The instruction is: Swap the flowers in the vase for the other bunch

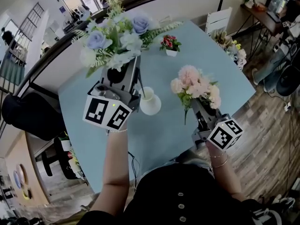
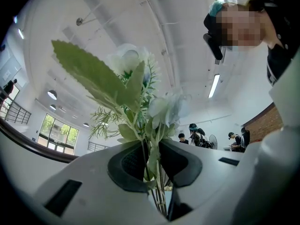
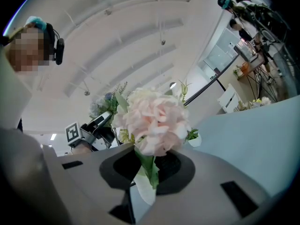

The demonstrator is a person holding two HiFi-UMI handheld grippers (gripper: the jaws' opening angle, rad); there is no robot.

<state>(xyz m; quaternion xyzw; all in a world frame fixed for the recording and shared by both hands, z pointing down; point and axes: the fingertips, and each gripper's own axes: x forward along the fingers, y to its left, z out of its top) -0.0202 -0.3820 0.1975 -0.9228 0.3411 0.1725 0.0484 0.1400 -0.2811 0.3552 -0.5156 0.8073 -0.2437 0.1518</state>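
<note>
Pale blue table with two small things on it

In the head view the table (image 1: 225, 74) runs aslant from the lower left of the frame to the upper right, its top plain and matt. A round white vase (image 1: 150, 103) with a narrow neck stands upright near the middle. A small white pot (image 1: 170, 52) of red and pink flowers stands well apart from it, towards the upper edge.

Cannot see, in the head view, the lower stems of the blue bunch (image 1: 115, 36) behind the left gripper (image 1: 125, 76), nor those of the pink bunch (image 1: 197, 86) behind the right gripper (image 1: 194, 104), nor the near edge of the table (image 1: 161, 135) under the person's body (image 1: 183, 196).
</note>
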